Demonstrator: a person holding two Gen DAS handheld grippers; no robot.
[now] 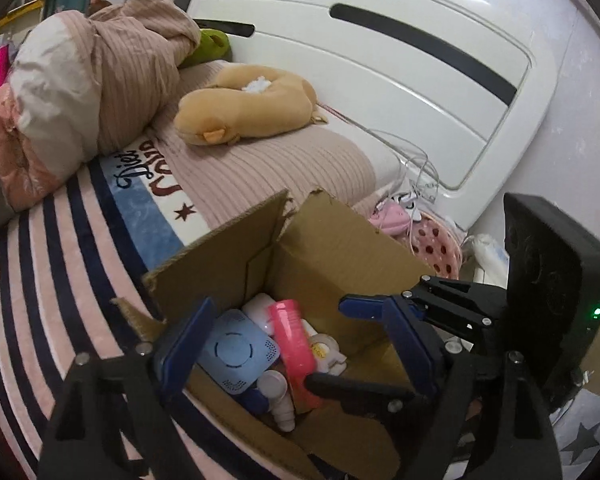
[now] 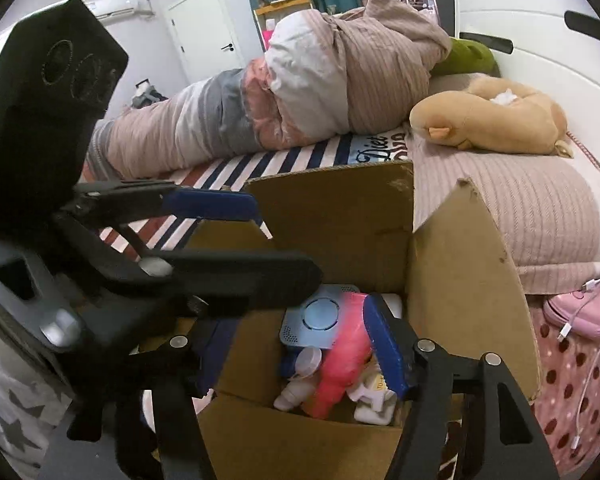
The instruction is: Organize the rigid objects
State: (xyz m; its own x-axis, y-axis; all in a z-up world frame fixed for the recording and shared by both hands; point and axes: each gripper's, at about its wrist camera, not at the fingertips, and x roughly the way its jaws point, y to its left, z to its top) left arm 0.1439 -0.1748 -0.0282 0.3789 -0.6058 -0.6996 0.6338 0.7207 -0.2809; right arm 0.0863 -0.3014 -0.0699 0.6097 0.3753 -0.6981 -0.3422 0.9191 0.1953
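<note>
An open cardboard box (image 1: 332,248) stands beside the bed. Inside it lie a pink bottle (image 1: 294,342), a light blue square device (image 1: 236,354), a white tape dispenser (image 1: 326,350) and small white bottles (image 1: 280,404). My left gripper (image 1: 300,344) hangs open and empty over the box. My right gripper (image 2: 296,352) is open and empty over the same box (image 2: 464,280), above the pink bottle (image 2: 342,368) and the blue device (image 2: 320,318). The right gripper also shows in the left wrist view (image 1: 340,344), and the left gripper in the right wrist view (image 2: 268,236).
A bed with a striped blanket (image 1: 60,264), a pink quilt roll (image 1: 88,92) and a tan plush toy (image 1: 244,104) lies behind the box. A white headboard (image 1: 380,60) stands behind. A pink dotted basket (image 2: 572,380) with cables sits to the right.
</note>
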